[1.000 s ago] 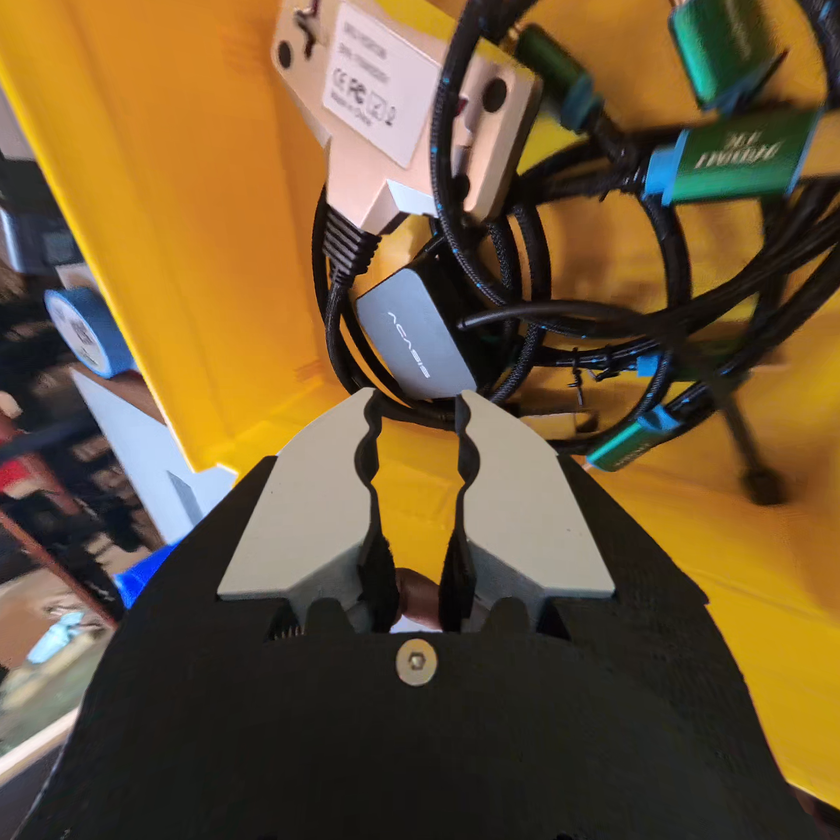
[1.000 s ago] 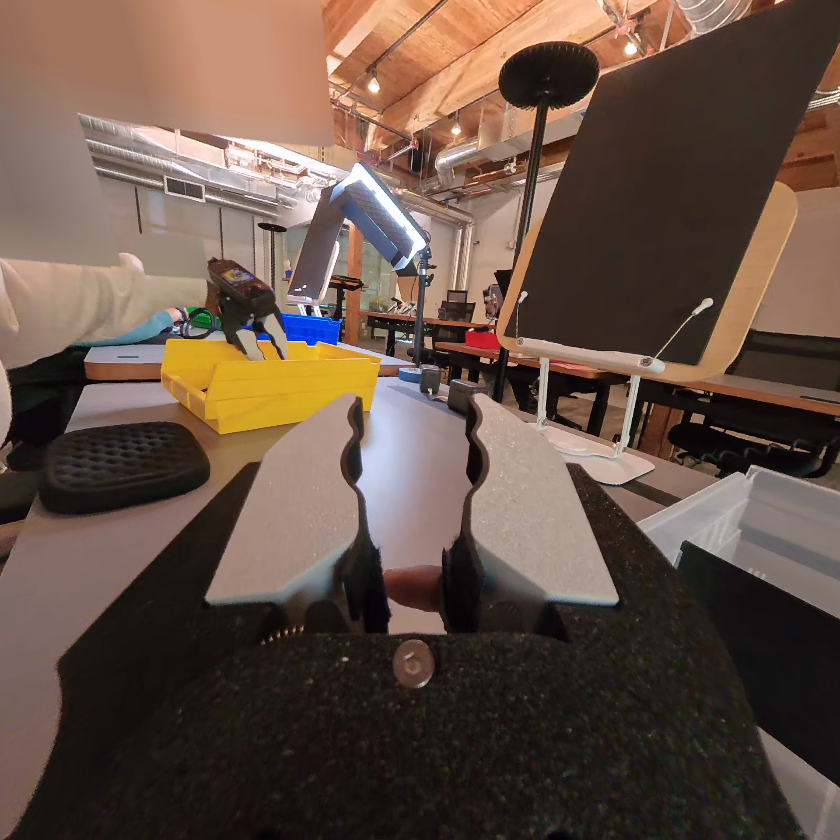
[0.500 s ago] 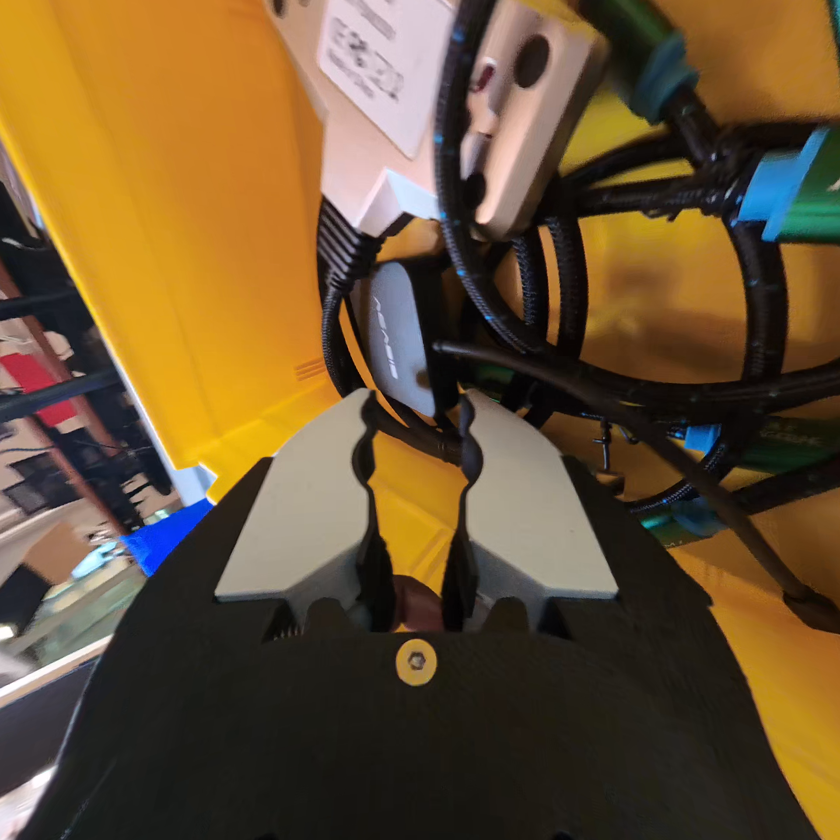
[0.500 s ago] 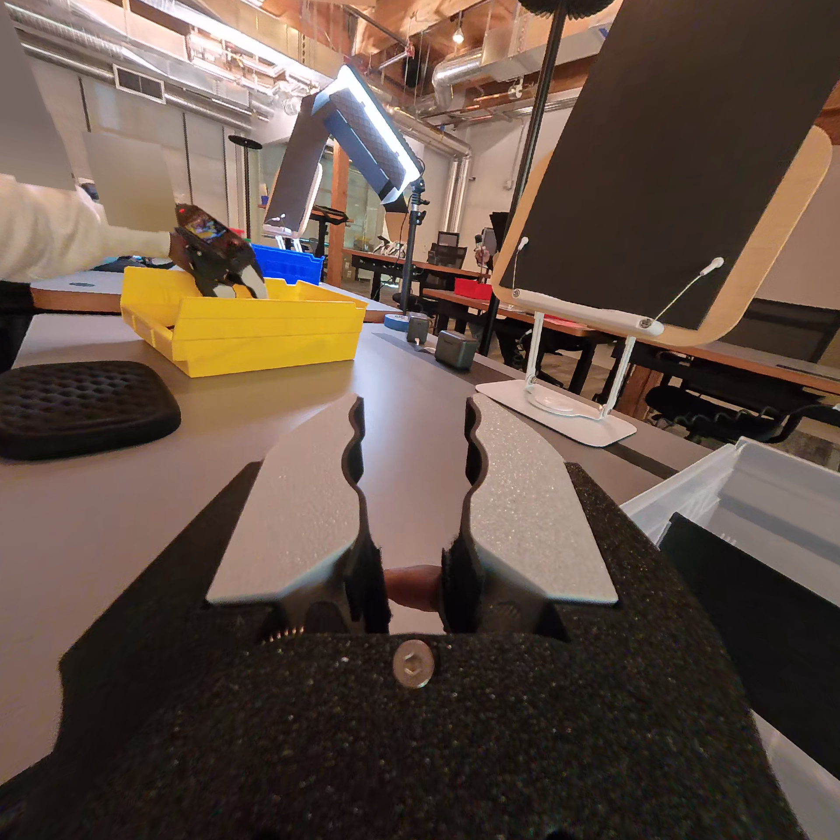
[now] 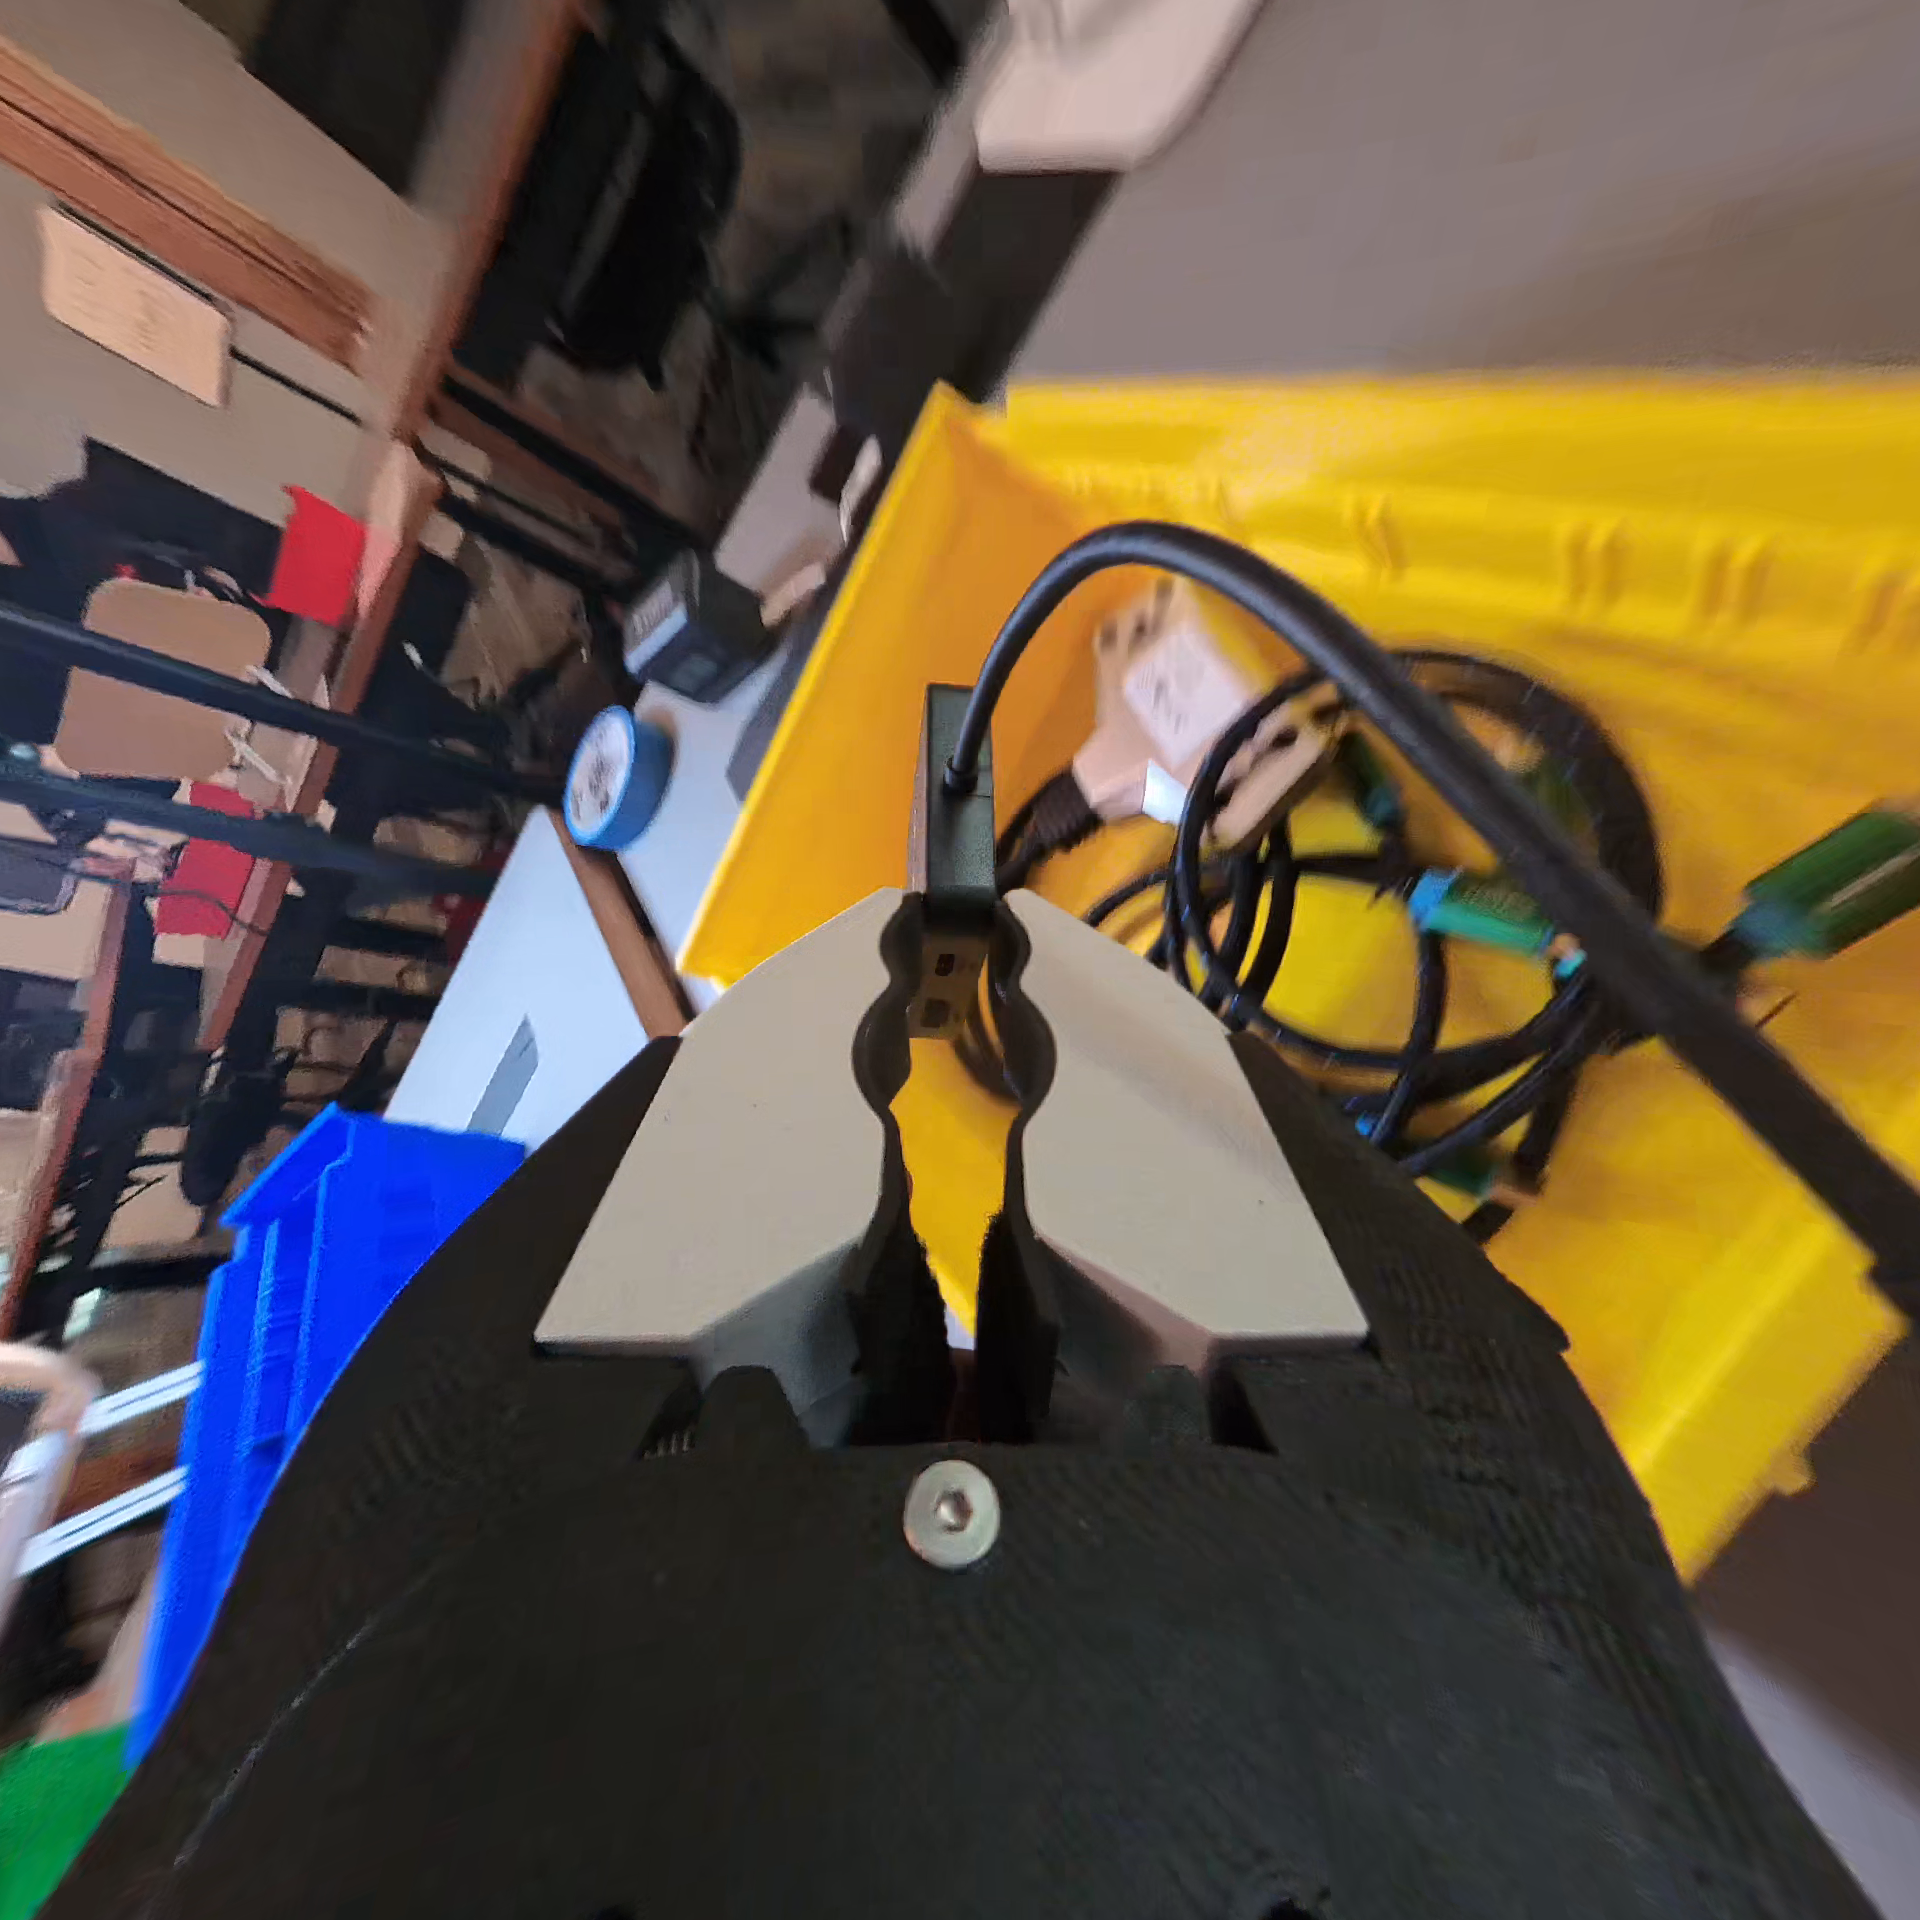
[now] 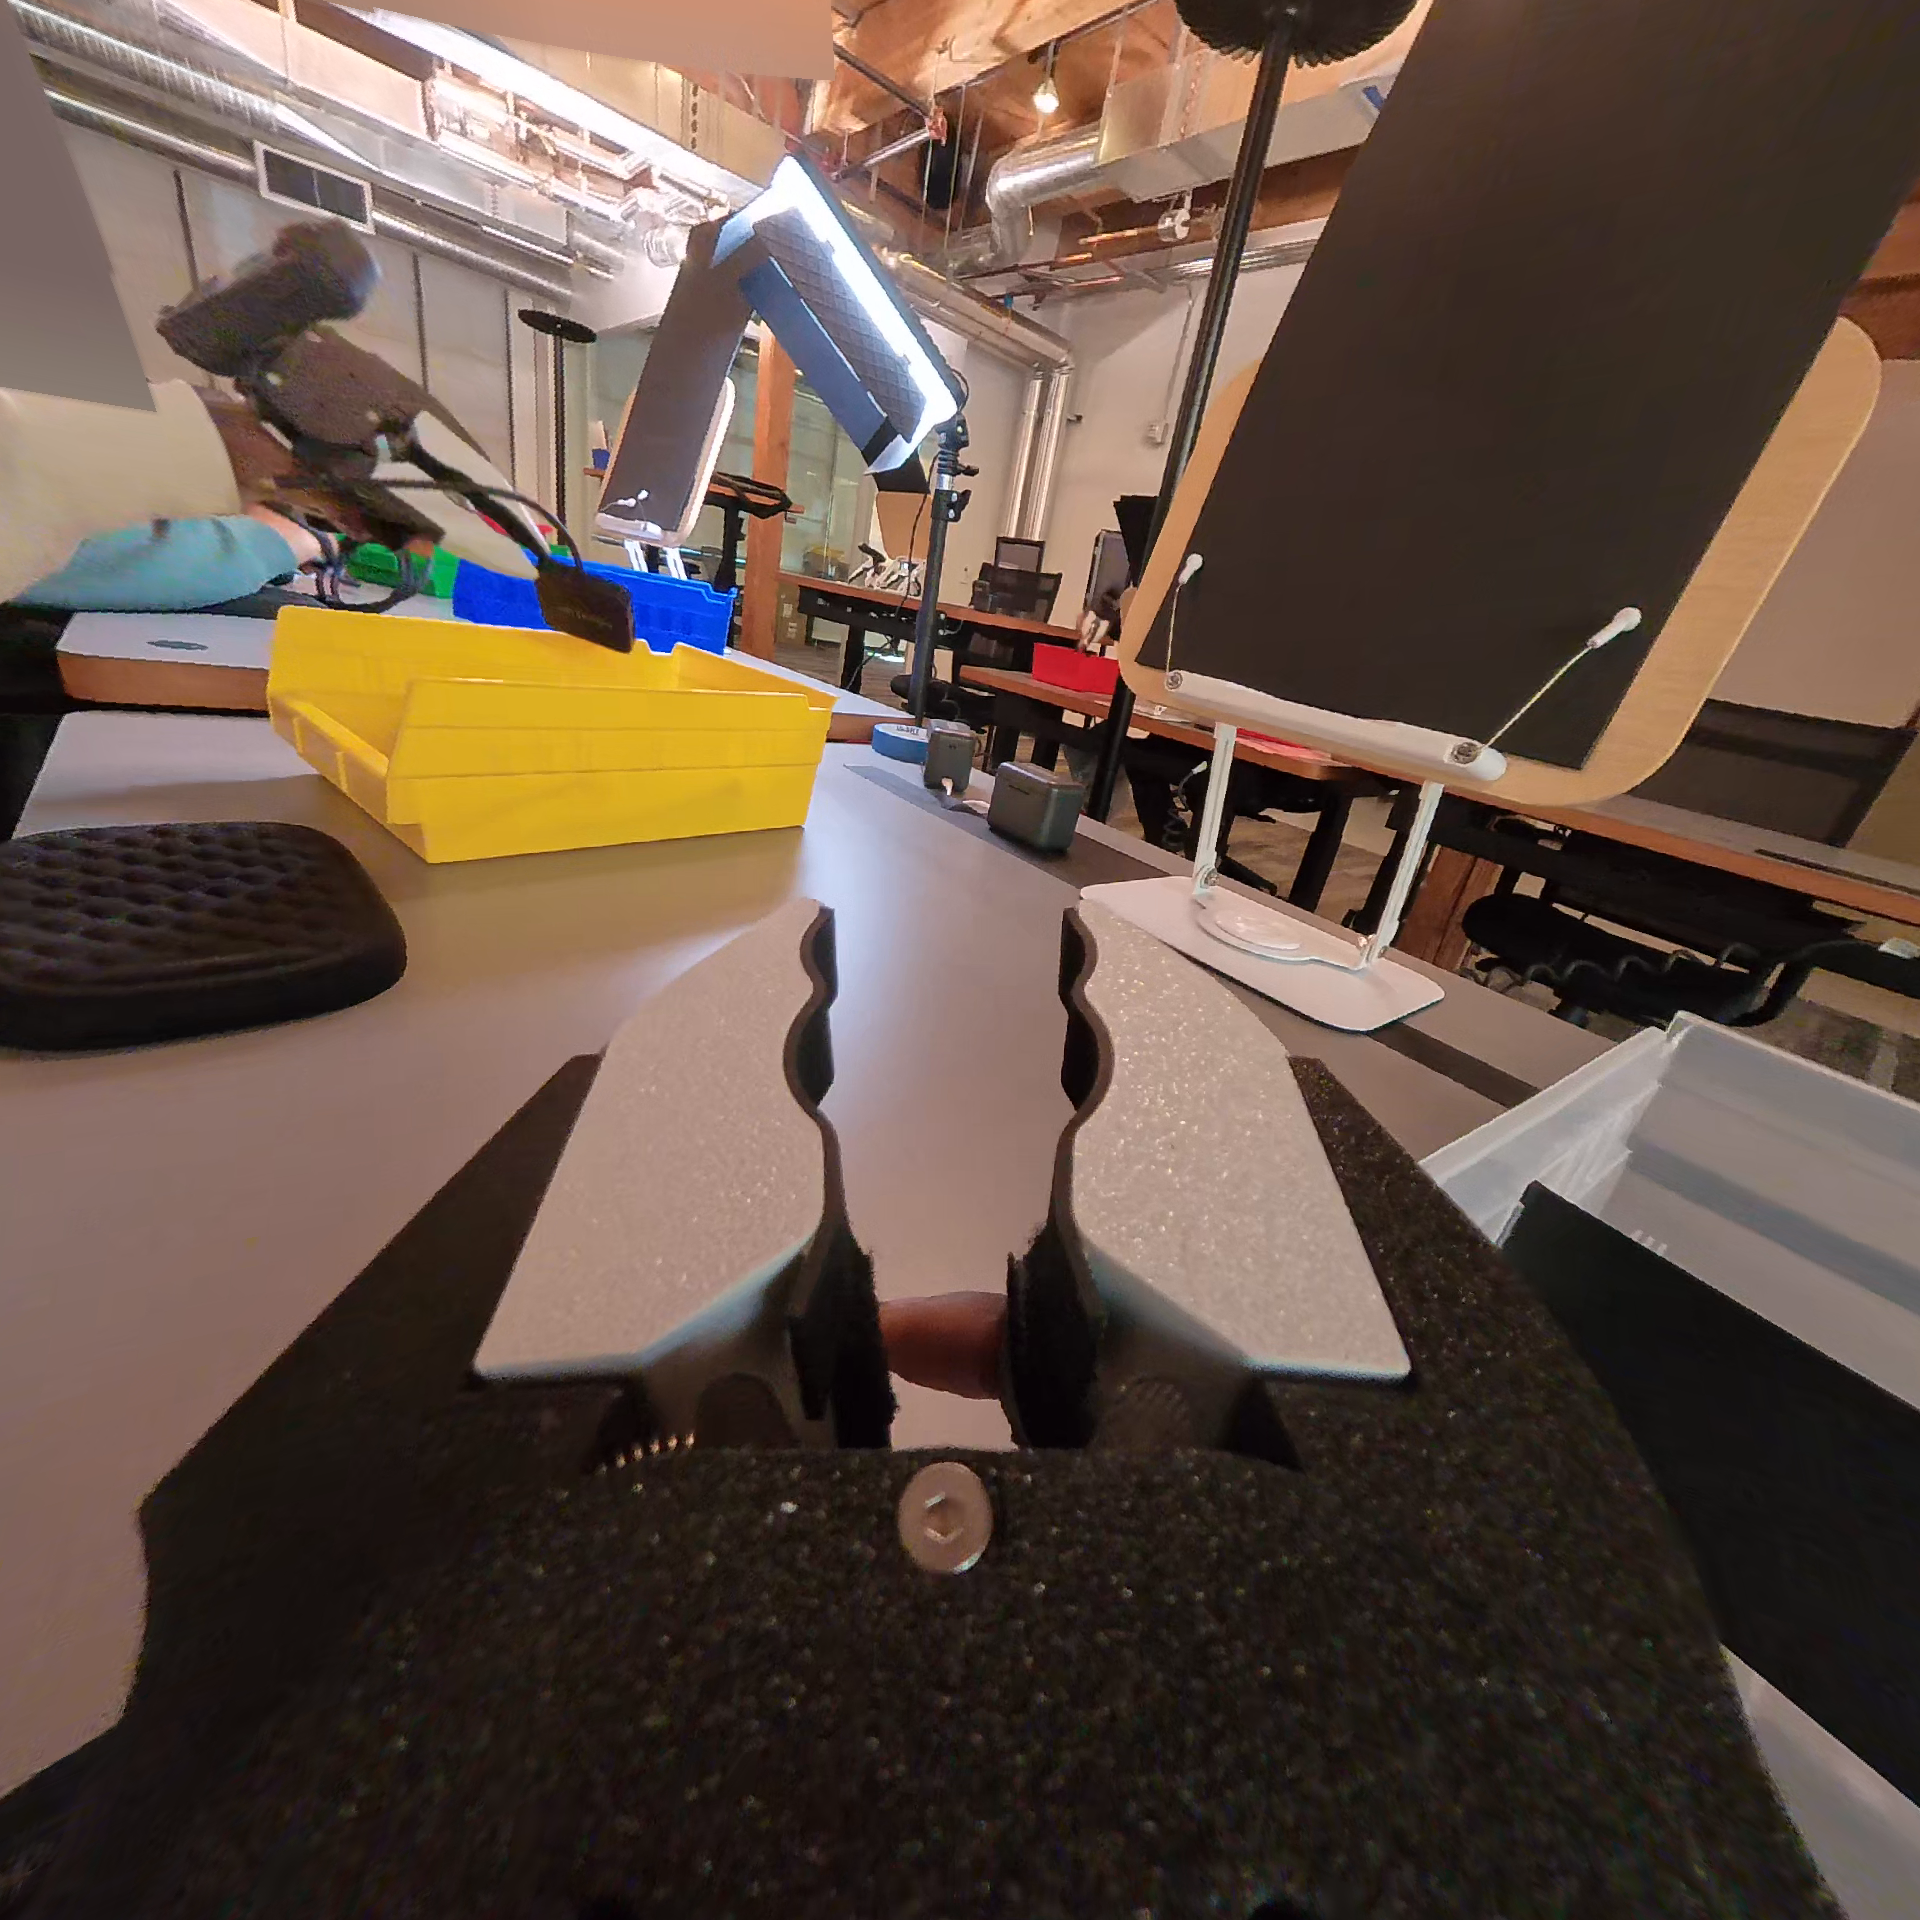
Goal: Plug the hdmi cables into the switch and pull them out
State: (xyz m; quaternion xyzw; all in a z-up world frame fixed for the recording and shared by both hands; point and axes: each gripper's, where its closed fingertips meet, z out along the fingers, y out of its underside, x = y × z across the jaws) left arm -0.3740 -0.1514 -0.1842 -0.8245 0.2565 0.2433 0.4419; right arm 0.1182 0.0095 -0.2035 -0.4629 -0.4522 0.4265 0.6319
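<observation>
My left gripper (image 5: 951, 920) is shut on a small dark switch box (image 5: 951, 810), held edge-on at the fingertips above the yellow bin (image 5: 1558, 499). A thin black cable (image 5: 1132, 540) loops out of the box down into the bin. In the bin lie coiled black HDMI cables with green plugs (image 5: 1486, 909) and a beige adapter (image 5: 1153, 707). The right wrist view shows the left gripper (image 6: 499, 525) far off, with the switch box (image 6: 584, 615) hanging over the yellow bin (image 6: 582, 758). My right gripper (image 6: 945, 956) is open and empty, low over the grey table.
A blue tape roll (image 5: 613, 779) and a blue bin (image 5: 301, 1299) lie beyond the yellow bin. A black pad (image 6: 177, 925) lies at the left. A tablet stand (image 6: 1278, 945), small grey boxes (image 6: 1034, 805) and a white bin (image 6: 1714, 1143) are to the right.
My left gripper closed on the switch box and lifted it up out of the yellow bin, trailing its cable. My right gripper tilted slightly and stayed open.
</observation>
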